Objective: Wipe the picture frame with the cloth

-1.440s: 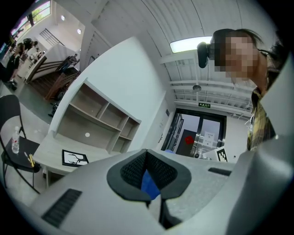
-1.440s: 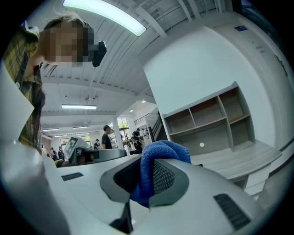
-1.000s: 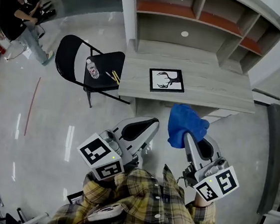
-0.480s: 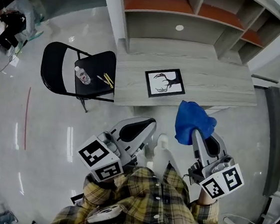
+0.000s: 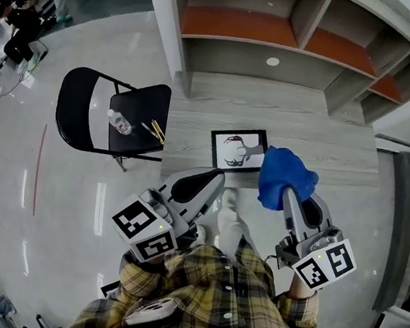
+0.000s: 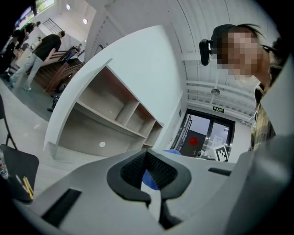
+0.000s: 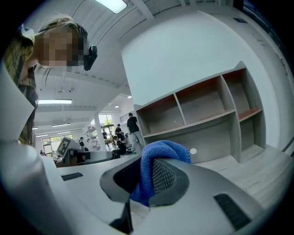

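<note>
Since a second ago we have closed on the desk (image 5: 324, 147), and the picture frame (image 5: 239, 149) now lies flat just beyond both grippers, at our twelve o'clock. The cloth (image 5: 284, 177) hangs bunched at the frame's three o'clock edge, clamped in the right gripper (image 5: 288, 197). The left gripper (image 5: 218, 177) is closed on nothing. We judge wiping has not started; all of it remains.

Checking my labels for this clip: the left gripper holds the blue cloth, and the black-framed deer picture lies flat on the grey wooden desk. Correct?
Wrong gripper. The right gripper view shows the right gripper shut on the blue cloth; the left gripper is shut, empty. The black-framed deer picture does lie flat on the grey wooden desk.
</note>
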A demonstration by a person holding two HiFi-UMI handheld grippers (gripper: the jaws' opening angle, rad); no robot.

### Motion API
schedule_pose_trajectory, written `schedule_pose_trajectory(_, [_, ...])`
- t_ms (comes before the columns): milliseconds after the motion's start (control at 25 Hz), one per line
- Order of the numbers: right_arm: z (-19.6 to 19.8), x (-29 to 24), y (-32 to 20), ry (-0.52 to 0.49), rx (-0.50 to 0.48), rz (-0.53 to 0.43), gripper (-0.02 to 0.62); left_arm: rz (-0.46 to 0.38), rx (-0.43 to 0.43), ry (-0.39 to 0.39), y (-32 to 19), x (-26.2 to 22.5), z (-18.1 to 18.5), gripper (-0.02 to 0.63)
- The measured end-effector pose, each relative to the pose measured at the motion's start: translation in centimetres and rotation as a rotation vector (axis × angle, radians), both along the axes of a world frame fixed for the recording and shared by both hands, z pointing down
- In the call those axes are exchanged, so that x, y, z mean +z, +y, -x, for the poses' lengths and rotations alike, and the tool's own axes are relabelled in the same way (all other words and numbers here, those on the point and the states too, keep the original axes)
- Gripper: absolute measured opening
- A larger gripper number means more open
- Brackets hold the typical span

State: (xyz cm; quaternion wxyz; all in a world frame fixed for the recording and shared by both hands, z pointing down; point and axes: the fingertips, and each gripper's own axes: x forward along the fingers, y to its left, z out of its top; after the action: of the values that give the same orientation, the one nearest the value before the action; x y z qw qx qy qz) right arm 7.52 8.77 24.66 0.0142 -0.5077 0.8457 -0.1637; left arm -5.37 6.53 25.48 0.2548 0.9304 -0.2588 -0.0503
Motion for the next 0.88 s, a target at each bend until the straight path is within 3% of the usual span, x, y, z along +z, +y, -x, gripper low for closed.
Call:
schedule_pose_trajectory(400, [-4.8, -0.9, -12.3, 0.014, -0.116, -0.008, 0.049, -0.020, -0.105, -0.013, -11.5, -1.2, -4.6, 0.006])
schedule_pose_trajectory(880, [-6.2, 2.7, -17.1, 0.043, -0.210, 0.073, 0.049, 0.021, -0.208, -0.068, -16.0, 0.6, -4.7, 0.005])
